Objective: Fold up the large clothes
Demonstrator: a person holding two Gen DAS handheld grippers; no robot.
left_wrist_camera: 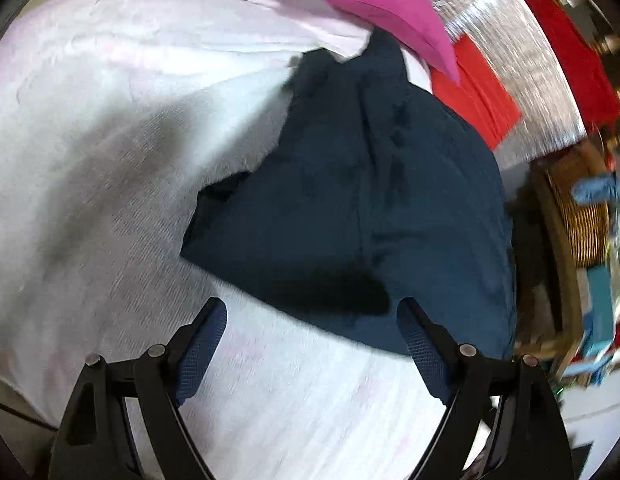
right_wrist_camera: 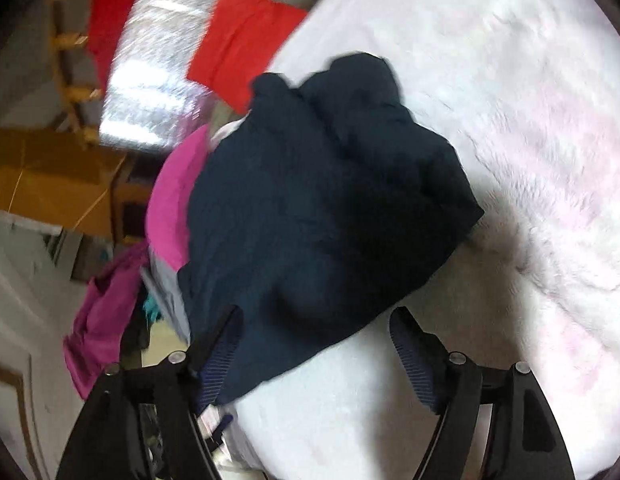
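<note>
A wide white fuzzy blanket with faint pink patches (left_wrist_camera: 110, 120) (right_wrist_camera: 510, 120) is covering the surface and filling most of both views. On it, a large dark navy-blue fabric garment (left_wrist_camera: 370, 200) (right_wrist_camera: 318, 208) is lying in a rumpled, loosely folded heap, its creases running lengthwise in the left wrist view. Beyond the blanket, a shiny silver crinkled sheet (left_wrist_camera: 510, 52) (right_wrist_camera: 150, 80) is spreading out, with a bright red cloth (left_wrist_camera: 478, 92) (right_wrist_camera: 242, 40) lying on it. A magenta-pink cloth (left_wrist_camera: 386, 4) (right_wrist_camera: 170, 200) is sitting just beside the navy garment, and in the left wrist view it is overlapping the garment's far end. A brown woven wicker basket (left_wrist_camera: 582, 216) is standing off the blanket's edge.

The left gripper (left_wrist_camera: 312, 320) is hovering with its fingers spread wide, holding nothing, the garment's near hem lying between and just ahead of the tips. The right gripper (right_wrist_camera: 316, 328) is likewise gaping wide; its left finger (right_wrist_camera: 222, 352) is overlapping the garment's near edge, but nothing is being pinched.
</note>
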